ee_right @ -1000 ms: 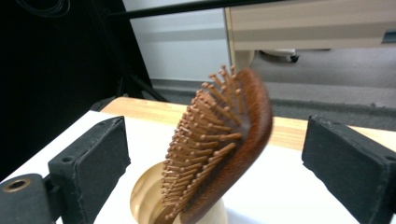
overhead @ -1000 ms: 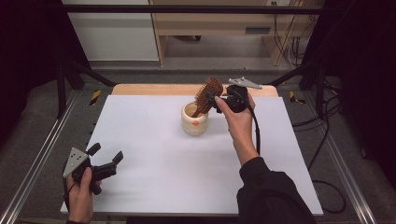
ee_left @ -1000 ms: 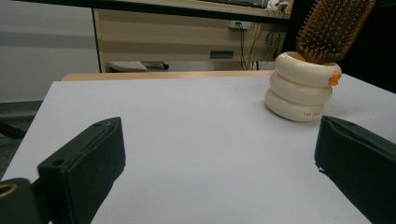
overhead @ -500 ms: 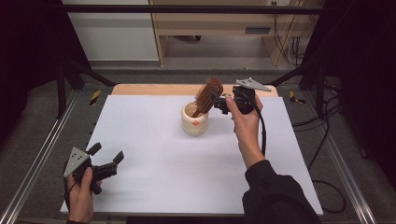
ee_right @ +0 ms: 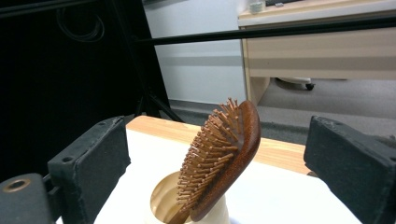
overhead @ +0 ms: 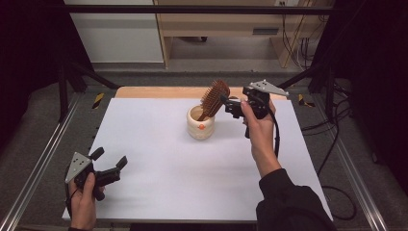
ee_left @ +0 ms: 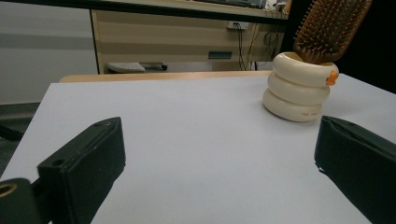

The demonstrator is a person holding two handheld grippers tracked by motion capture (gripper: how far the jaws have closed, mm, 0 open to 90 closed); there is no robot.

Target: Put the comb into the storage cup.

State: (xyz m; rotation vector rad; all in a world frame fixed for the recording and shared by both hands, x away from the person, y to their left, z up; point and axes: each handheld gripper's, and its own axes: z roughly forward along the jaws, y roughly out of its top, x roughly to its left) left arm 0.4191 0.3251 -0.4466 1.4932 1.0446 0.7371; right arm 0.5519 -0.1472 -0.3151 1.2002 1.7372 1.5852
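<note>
My high view looked down and forward over the table [overhead: 159, 192] from my side, taking in both hands. My left gripper view sat low near the table's near-left corner, facing across the sheet toward the cup [ee_left: 298, 88] and brush [ee_left: 329, 28], well off. My right gripper view hung close beside the brush [ee_right: 219, 163], looking along its jaws toward the far rail. All three views shared the cup [overhead: 201, 122] with the brush [overhead: 214, 98].

Place: you're in a lab.
Signs: black frame [overhead: 192, 8] at 12 o'clock, cables [overhead: 293, 33] at 1 o'clock, white table [overhead: 159, 159].
</note>
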